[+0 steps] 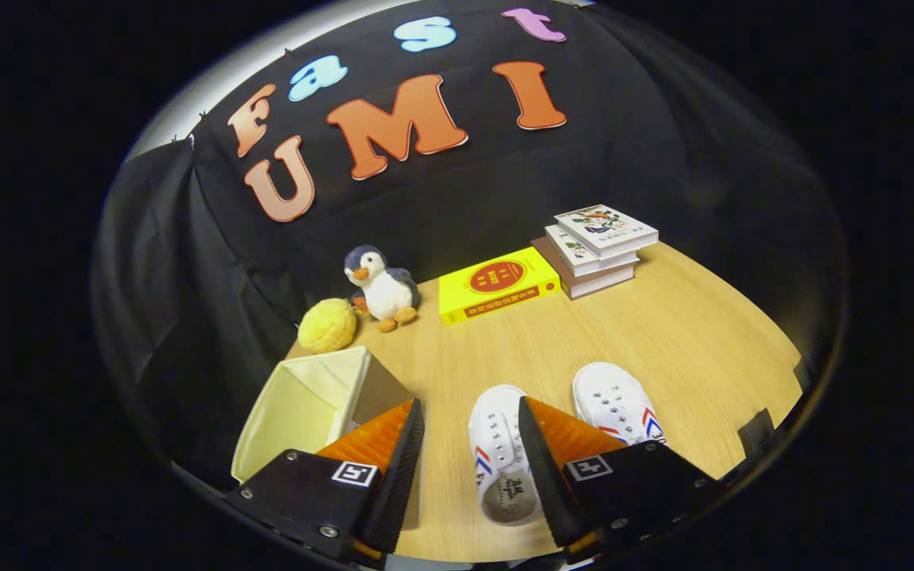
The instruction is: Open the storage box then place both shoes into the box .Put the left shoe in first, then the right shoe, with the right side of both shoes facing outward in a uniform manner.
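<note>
Your gripper (471, 444) is hovering with both fingers (401, 468) spread wide apart, gripping nothing, angled down toward the table.

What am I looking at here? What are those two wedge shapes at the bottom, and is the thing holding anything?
The camera rides on a hand-held gripper, a two-finger tool that a person carries; no robot arm is involved. The wedges are its two fingers, seen from just behind. They stand open and hold nothing.

Below is a wooden table. One white shoe lies between the fingers, close to one of them; the second shoe lies beside it, outside them. An open cream storage box sits on the other side. Further back are a yellow ball, a toy penguin, a yellow book and a stack of books.
</note>
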### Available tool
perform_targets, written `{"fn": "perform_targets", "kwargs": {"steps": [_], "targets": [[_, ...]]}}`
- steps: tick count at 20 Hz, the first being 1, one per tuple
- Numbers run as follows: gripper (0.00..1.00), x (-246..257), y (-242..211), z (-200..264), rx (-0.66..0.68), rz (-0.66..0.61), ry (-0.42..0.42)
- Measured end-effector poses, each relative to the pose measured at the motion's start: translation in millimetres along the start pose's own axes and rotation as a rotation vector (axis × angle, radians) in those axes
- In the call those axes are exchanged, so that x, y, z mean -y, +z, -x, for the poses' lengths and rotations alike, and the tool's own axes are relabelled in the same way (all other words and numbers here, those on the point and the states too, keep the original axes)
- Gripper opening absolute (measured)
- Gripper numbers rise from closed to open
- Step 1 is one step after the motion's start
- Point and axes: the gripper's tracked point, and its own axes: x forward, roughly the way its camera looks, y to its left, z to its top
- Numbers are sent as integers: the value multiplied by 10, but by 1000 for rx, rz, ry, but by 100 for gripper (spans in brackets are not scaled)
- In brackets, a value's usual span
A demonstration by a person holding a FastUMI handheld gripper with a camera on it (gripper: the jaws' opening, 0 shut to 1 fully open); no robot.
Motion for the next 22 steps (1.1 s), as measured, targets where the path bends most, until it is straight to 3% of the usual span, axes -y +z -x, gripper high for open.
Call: {"fn": "perform_targets", "kwargs": {"steps": [6, 14, 19, 22], "targets": [[48, 380, -506, -292, -129, 42, -51], [46, 500, -1120, -533, -381, 74, -13], [46, 529, -1340, -723, -506, 138, -19], [45, 531, -1371, -729, -563, 131, 22]]}}
